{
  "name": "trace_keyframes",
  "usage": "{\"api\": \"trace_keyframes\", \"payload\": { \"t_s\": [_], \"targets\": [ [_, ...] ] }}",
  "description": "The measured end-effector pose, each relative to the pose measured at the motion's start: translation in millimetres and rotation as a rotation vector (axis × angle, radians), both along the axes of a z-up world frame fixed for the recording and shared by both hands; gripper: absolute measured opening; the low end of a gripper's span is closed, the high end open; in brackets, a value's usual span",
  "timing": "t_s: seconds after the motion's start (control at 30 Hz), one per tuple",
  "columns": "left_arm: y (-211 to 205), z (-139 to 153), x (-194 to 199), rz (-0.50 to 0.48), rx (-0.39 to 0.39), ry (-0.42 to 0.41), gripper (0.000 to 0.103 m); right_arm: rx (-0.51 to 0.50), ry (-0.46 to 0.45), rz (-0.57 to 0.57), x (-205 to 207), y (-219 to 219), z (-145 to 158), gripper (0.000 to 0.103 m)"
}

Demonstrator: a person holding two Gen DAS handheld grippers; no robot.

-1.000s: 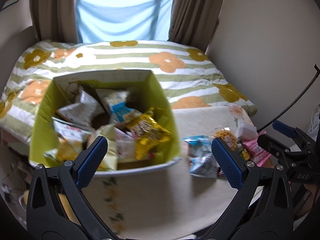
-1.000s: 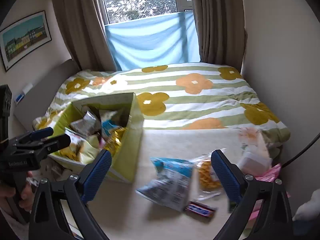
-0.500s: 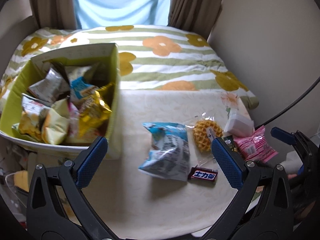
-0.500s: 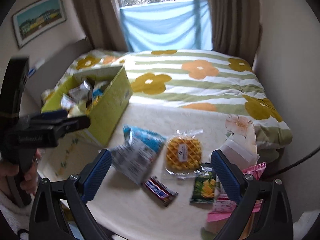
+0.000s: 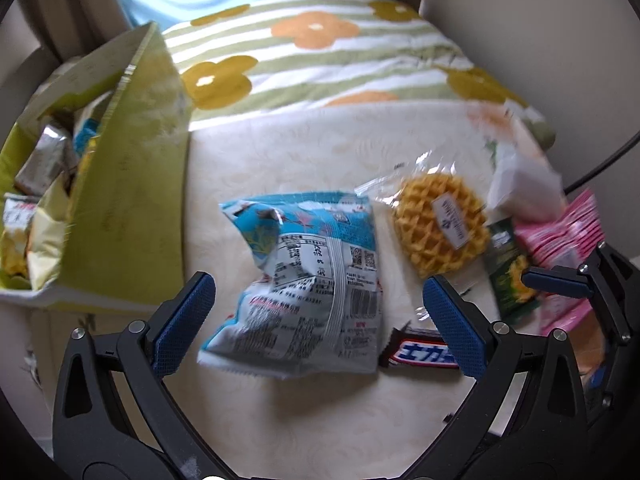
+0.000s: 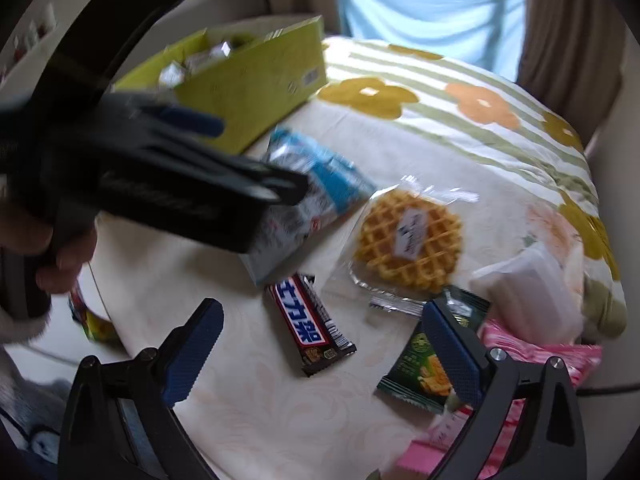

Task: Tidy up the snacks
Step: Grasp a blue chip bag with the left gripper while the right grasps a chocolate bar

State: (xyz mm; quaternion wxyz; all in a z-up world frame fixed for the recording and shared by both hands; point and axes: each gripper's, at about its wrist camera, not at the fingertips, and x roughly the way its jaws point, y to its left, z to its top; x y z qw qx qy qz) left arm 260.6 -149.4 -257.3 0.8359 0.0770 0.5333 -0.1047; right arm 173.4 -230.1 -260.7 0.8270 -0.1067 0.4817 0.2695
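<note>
While the left gripper (image 5: 318, 312) hangs with jaws spread wide and empty above the crinkled blue-and-white foil snack bag (image 5: 308, 280), the right gripper (image 6: 324, 344) is likewise wide open, holding nothing. Between its fingers lies the dark rectangular chocolate bar (image 6: 310, 324) on the cream patterned counter (image 6: 260, 408). The clear-wrapped round waffle (image 6: 408, 236) sits just beside the bag. The yellow-green cardboard box (image 5: 128, 208) of snacks stands left.

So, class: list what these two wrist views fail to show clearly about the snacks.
- Blue-and-white crinkled snack bag: right wrist view, partly covered by the blurred left gripper.
- Dark chocolate bar: left wrist view, one end behind a finger.
- Green cardboard box: contents cut off at the left edge.
</note>
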Motion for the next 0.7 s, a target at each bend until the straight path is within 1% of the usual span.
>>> {"api": "trace_keyframes", "payload": {
  "t_s": [0.1, 0.13, 0.17, 0.23, 0.3, 0.4, 0.47, 0.6, 0.7],
  "targets": [
    [-8, -18, 7, -0.027, 0.039, 0.024, 0.103, -0.017, 0.016, 0.051, 3, 8, -17, 0.095],
    [-8, -23, 9, -0.033, 0.040, 0.037, 0.103, -0.019, 0.024, 0.062, 4, 9, -21, 0.092],
    [-9, -27, 11, -0.035, 0.037, 0.047, 0.103, -0.024, 0.035, 0.078, 5, 12, -27, 0.084],
    [-11, -35, 14, -0.038, 0.042, 0.063, 0.103, -0.034, 0.055, 0.110, 6, 15, -34, 0.073],
    [-12, -40, 16, -0.042, 0.055, 0.066, 0.103, -0.056, 0.065, 0.135, 5, 17, -41, 0.072],
    [-9, -46, 19, -0.042, 0.059, 0.080, 0.103, -0.073, 0.066, 0.166, 3, 20, -44, 0.069],
    [-8, -48, 22, -0.043, 0.063, 0.088, 0.103, -0.080, 0.068, 0.184, 2, 22, -45, 0.059],
    [-7, -51, 27, -0.044, 0.067, 0.095, 0.103, -0.103, 0.062, 0.209, 4, 25, -48, 0.050],
    [-7, -52, 31, -0.046, 0.067, 0.099, 0.103, -0.116, 0.052, 0.218, 6, 26, -47, 0.037]
  ]
}}
